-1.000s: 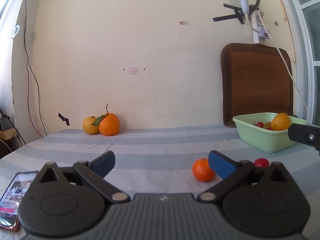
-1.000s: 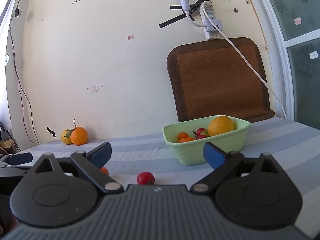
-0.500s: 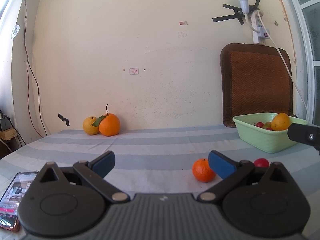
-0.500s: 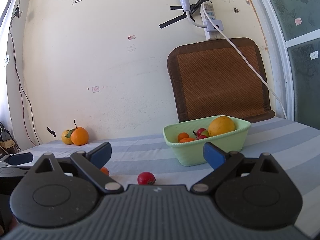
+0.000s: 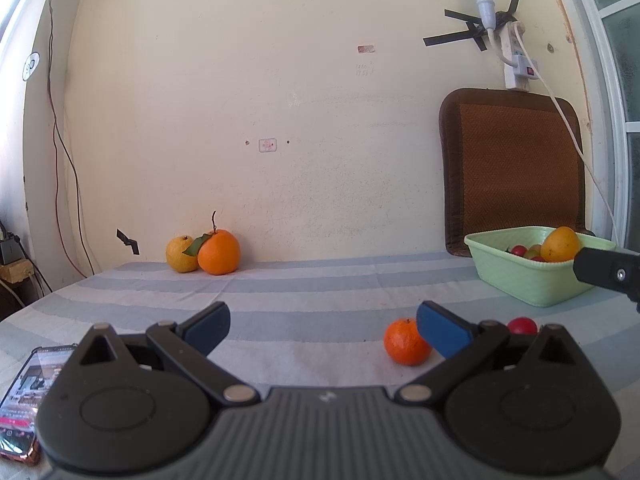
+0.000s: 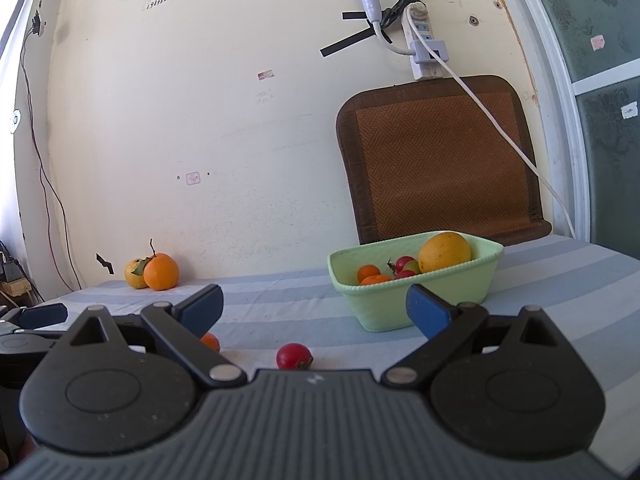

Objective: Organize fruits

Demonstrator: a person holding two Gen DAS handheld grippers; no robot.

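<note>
A light green basket (image 6: 416, 304) stands on the striped tablecloth and holds a big yellow-orange fruit (image 6: 445, 252), small oranges and red fruits. It also shows in the left wrist view (image 5: 524, 276). A small orange (image 5: 406, 342) and a red fruit (image 5: 522, 325) lie loose on the cloth, just by my left gripper's right finger. In the right wrist view the red fruit (image 6: 294, 356) lies low between my fingers and the small orange (image 6: 211, 341) peeks out behind the left finger. My left gripper (image 5: 322, 328) is open and empty. My right gripper (image 6: 314, 308) is open and empty.
A large orange with a leaf (image 5: 219, 252) and a yellow fruit (image 5: 182, 254) sit by the back wall at the left. A phone (image 5: 22, 392) lies at the table's near left. A brown mat (image 5: 512, 168) leans on the wall behind the basket.
</note>
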